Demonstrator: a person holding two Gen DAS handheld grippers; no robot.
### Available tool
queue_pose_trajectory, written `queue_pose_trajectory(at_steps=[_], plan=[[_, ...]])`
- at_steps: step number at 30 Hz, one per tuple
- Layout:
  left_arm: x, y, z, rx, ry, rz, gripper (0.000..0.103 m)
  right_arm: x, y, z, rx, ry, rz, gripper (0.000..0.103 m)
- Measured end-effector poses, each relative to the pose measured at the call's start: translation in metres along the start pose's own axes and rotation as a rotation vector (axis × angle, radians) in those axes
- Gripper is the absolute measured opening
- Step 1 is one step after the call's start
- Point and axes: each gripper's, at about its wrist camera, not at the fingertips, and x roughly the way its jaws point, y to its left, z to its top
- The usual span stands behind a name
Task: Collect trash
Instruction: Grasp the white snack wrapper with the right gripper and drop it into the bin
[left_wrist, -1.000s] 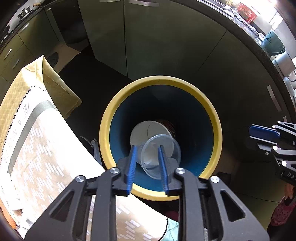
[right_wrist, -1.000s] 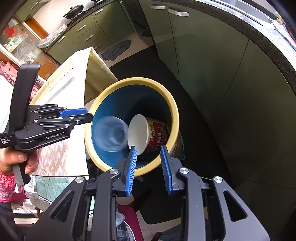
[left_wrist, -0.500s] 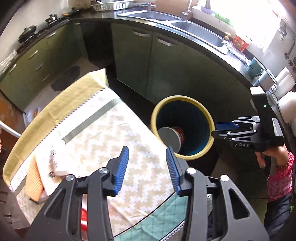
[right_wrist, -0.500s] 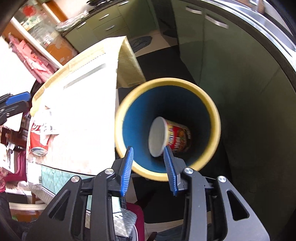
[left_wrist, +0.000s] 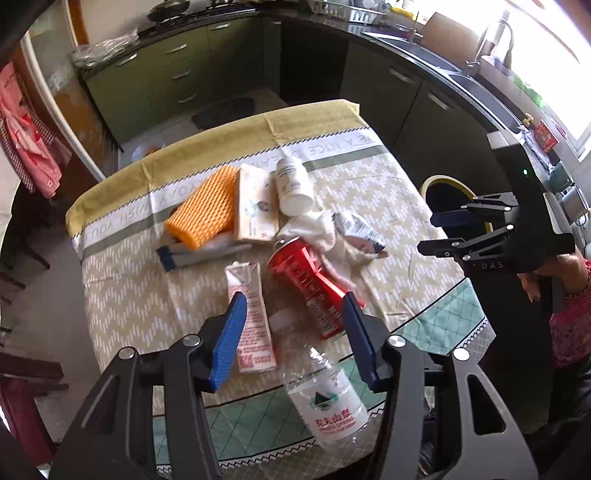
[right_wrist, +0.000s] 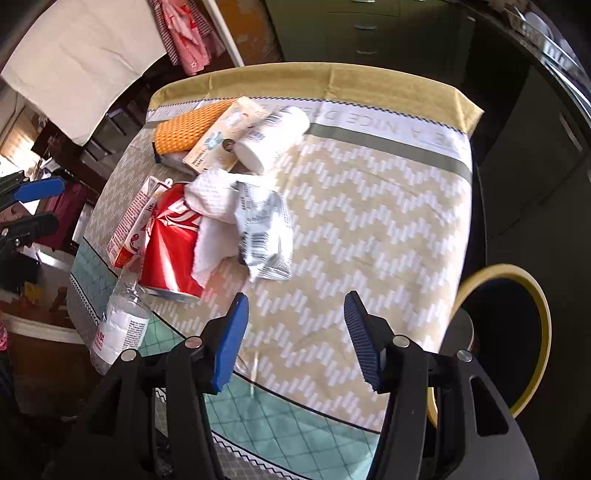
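Two grippers hang over the table, both with jaws parted and nothing between the pads; both pairs have just been opening. The left gripper (left_wrist: 293, 336) looks down on the near end of the trash heap; the right gripper (right_wrist: 295, 338) is over bare patterned tablecloth (right_wrist: 369, 206), the heap lying up and to its left.

Trash on the table: a crushed red drink can (left_wrist: 306, 280), a clear plastic water bottle with a white label (left_wrist: 325, 398), a red-and-white drink carton (left_wrist: 251, 317), a crumpled white paper towel (left_wrist: 317, 229), a crumpled silver-grey printed wrapper (left_wrist: 360, 232), a white plastic pill bottle (left_wrist: 293, 184), an orange foam net sleeve (left_wrist: 205, 206) and a flat beige printed box (left_wrist: 255, 206).

Governing relation: in the left wrist view the can and the water bottle lie directly between and just ahead of the left jaws, touching or nearly so. The can's long axis runs diagonally, upper left to lower right, roughly along the gripper's pointing line; the jaws would span its width. The carton lies just beside the left pad. Judgement: the left hand is nearer the can, bottle and carton; the right is nearer the wrapper and towel.

Container: a yellow-rimmed round bin with dark interior (right_wrist: 517, 332) stands off the table's right edge, beside the right gripper. Its contents cannot be made out; only a pale rounded shape shows at its near edge.
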Motion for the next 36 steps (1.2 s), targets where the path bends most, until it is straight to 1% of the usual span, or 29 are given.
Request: queue_pose_trajectory(at_steps=[4,5,6,7,14,16,17,19,20,22,25,27,29,32,36], plan=[[0.003,0.026,-0.023,-0.052,0.024,0.000,0.054,0.025,0.023,0.022,-0.044,0.053,-0.035,0.054],[0.003,0.031,-0.027,-0.062,0.025,-0.001,0.054,0.031,0.026,0.027,-0.050,0.071,-0.047,0.056],[0.003,0.035,-0.030,-0.073,0.025,0.001,0.054,0.037,0.027,0.031,-0.051,0.083,-0.059,0.059],[0.004,0.038,-0.034,-0.081,0.027,0.001,0.054,0.043,0.027,0.036,-0.051,0.093,-0.074,0.059],[0.014,0.050,-0.043,-0.099,0.050,-0.007,0.055,0.077,0.029,0.047,-0.048,0.155,-0.124,0.059],[0.017,0.049,-0.044,-0.094,0.056,-0.010,0.055,0.084,0.028,0.048,-0.042,0.161,-0.131,0.049],[0.018,0.049,-0.044,-0.090,0.058,-0.011,0.055,0.086,0.026,0.048,-0.034,0.163,-0.125,0.036],[0.020,0.047,-0.044,-0.086,0.062,-0.011,0.056,0.086,0.025,0.048,-0.031,0.154,-0.124,0.032],[0.021,0.047,-0.043,-0.085,0.065,-0.012,0.056,0.085,0.024,0.048,-0.030,0.146,-0.124,0.027],[0.023,0.046,-0.043,-0.083,0.069,-0.014,0.056,0.079,0.024,0.046,-0.025,0.133,-0.106,0.027],[0.025,0.043,-0.041,-0.076,0.072,-0.013,0.056,0.058,0.016,0.040,-0.013,0.100,-0.091,0.026],[0.027,0.041,-0.038,-0.070,0.073,-0.011,0.057,0.041,0.004,0.034,0.011,0.073,-0.090,0.026],[0.029,0.039,-0.035,-0.066,0.077,-0.009,0.057,0.024,-0.018,0.025,0.055,0.045,-0.098,0.026],[0.036,0.036,-0.030,-0.057,0.088,-0.005,0.057,-0.001,-0.064,0.008,0.153,0.014,-0.138,0.026],[0.043,0.029,-0.026,-0.044,0.098,-0.012,0.057,-0.011,-0.135,-0.021,0.303,0.035,-0.216,0.026]])
